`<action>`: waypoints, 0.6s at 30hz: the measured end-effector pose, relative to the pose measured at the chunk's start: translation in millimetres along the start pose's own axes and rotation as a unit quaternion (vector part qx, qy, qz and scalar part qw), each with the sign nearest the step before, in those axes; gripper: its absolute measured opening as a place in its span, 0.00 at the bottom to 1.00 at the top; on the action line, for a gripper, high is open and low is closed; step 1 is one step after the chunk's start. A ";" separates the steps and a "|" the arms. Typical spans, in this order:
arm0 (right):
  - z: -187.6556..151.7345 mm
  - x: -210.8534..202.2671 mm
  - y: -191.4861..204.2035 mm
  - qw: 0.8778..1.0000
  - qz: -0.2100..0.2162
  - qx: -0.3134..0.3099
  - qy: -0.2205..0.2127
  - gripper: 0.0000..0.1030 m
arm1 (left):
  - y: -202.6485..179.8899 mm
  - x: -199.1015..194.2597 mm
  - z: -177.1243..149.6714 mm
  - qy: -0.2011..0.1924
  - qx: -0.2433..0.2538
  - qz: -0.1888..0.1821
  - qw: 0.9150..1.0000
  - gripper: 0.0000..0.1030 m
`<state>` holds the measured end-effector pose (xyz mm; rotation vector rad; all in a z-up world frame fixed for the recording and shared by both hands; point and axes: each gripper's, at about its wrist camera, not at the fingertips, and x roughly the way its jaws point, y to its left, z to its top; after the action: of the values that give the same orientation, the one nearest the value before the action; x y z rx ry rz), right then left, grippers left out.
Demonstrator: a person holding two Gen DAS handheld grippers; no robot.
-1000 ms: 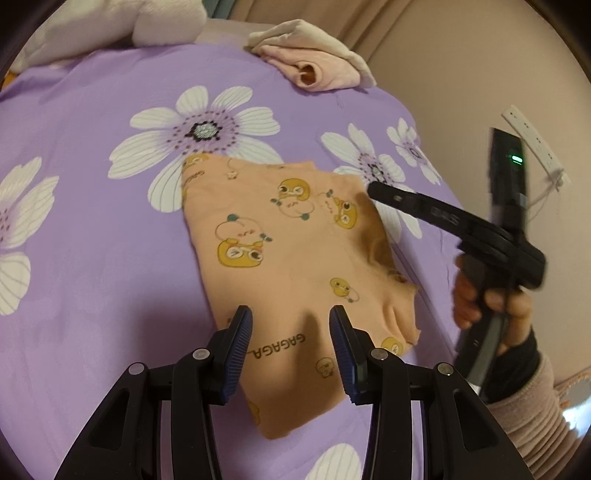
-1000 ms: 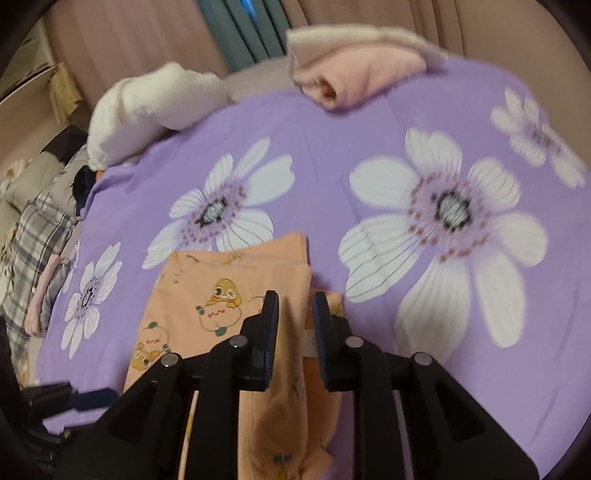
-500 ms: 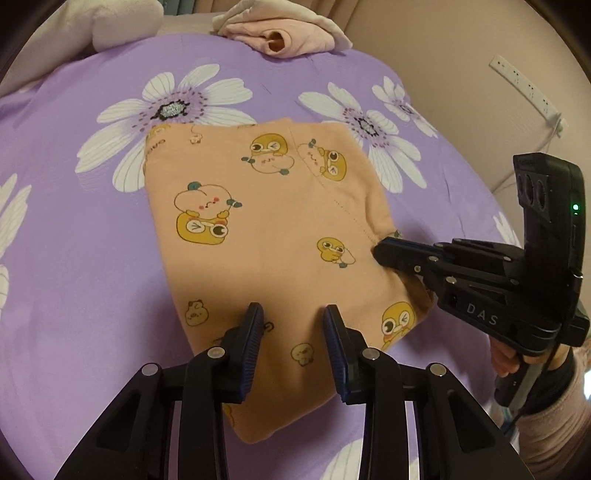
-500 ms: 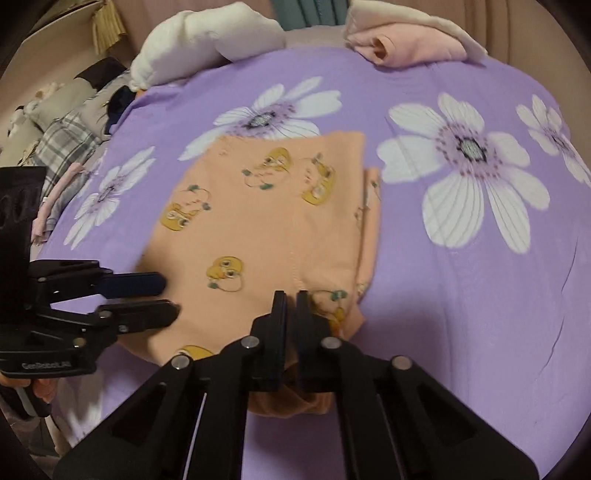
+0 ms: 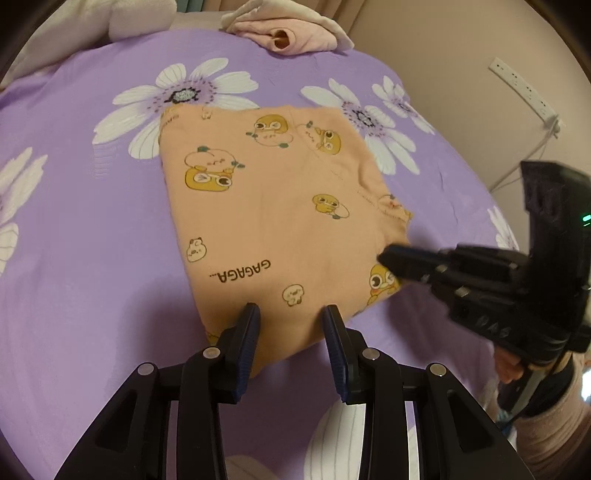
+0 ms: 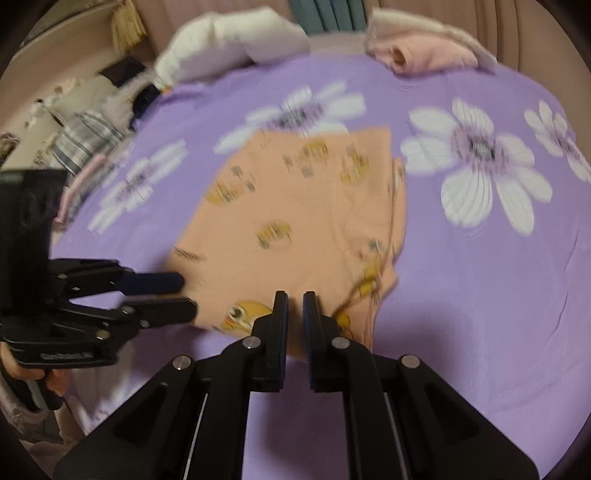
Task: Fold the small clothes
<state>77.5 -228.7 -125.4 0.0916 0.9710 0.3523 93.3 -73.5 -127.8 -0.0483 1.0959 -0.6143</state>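
Note:
An orange garment with yellow duck prints lies folded flat on the purple flowered bedspread. It also shows in the right wrist view, blurred. My left gripper is open and empty, with its tips over the garment's near edge. My right gripper has its jaws slightly apart and holds nothing, at the garment's near corner. From the left wrist view the right gripper sits at the garment's right edge. From the right wrist view the left gripper sits at its left edge.
A folded pink garment and a white pillow lie at the far edge of the bed. Plaid and other clothes are piled at the far left. A power strip hangs on the wall at the right.
The right gripper has let go of the garment, opened slightly and drawn back to its near corner. The garment now lies flat. The left gripper pulled back a little.

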 end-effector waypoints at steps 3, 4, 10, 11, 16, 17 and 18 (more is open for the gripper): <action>-5.8 8.2 -4.2 1.000 -0.004 0.010 0.006 0.05 | 0.3 -4.4 1.1 -0.003 -0.008 -0.005 1.000 0.33; -5.3 6.2 -4.1 1.000 -0.001 0.013 0.005 0.06 | 1.9 -8.0 1.2 -0.004 -0.015 -0.010 1.000 0.33; -2.9 -20.1 -14.3 0.997 0.047 0.055 -0.019 0.32 | 19.5 -28.2 -3.0 -0.018 -0.061 -0.028 0.998 0.37; -3.7 -24.3 -18.2 0.996 0.053 0.065 -0.026 0.40 | 24.8 -30.0 -3.7 -0.020 -0.073 -0.028 0.997 0.47; -5.2 -29.0 -50.1 0.985 0.080 0.146 -0.037 0.52 | 58.2 -32.2 -6.8 -0.023 -0.143 -0.054 0.988 0.55; -6.0 -27.7 -56.5 0.982 0.086 0.161 -0.037 0.54 | 66.7 -30.3 -6.7 -0.021 -0.163 -0.075 0.984 0.55; -6.7 -24.7 -65.0 0.978 0.098 0.181 -0.036 0.54 | 73.0 -28.3 -6.2 -0.019 -0.180 -0.094 0.979 0.55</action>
<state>75.7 -298.5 -124.8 0.5311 0.9482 0.3468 111.6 2.7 -131.9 -0.4791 1.1623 -0.5744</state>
